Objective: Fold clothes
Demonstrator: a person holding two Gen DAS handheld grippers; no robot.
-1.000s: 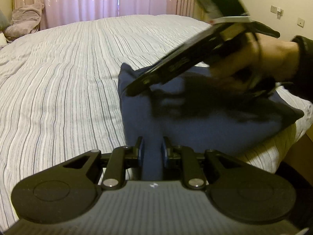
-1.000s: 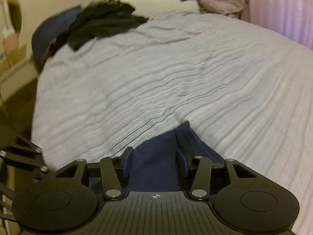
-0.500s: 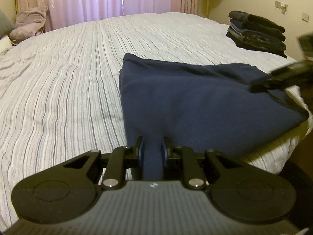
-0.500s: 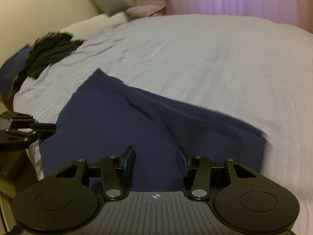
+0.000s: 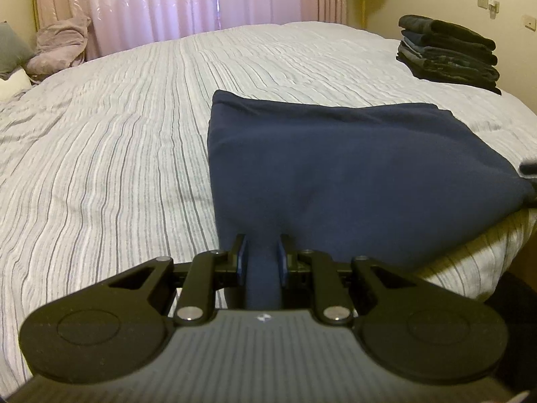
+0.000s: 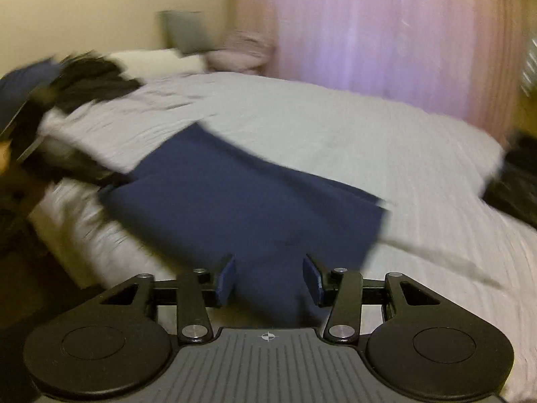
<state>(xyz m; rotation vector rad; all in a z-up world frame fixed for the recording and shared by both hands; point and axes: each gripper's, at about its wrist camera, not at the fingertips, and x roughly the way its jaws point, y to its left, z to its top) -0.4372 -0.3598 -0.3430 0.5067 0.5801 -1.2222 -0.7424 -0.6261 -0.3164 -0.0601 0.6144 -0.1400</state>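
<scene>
A: Left wrist view first; the left gripper (image 5: 261, 255) is pinched narrow on a bunched corner of the navy garment (image 5: 352, 174), which lies spread on the near right part of the striped bed (image 5: 117, 154), its right side reaching the mattress edge; a stack of folded clothes (image 5: 446, 53) sits well apart at the far right corner.

B: How will it handle?

A: Soft, light and limp, I judge; it should sag from any single hold and drag on the sheet; corners and hems look the best places to take it, one in each gripper, so the edge stays taut.

B: And against the earlier frame?

A: A second ago the other gripper and a hand crossed above the cloth; now only a dark sliver shows at the right border; the cloth looks flatter and wider.

B: Right wrist view?

A: Blurred; the right gripper (image 6: 268, 277) stands about half wide with a fold of the navy garment (image 6: 241, 201) running up between its pads; I cannot tell whether they press it; a dark unfolded pile (image 6: 90, 80) lies far left; earlier this view showed only a small tip of the cloth, now most of it, with the curtain (image 6: 369, 40) behind.
</scene>
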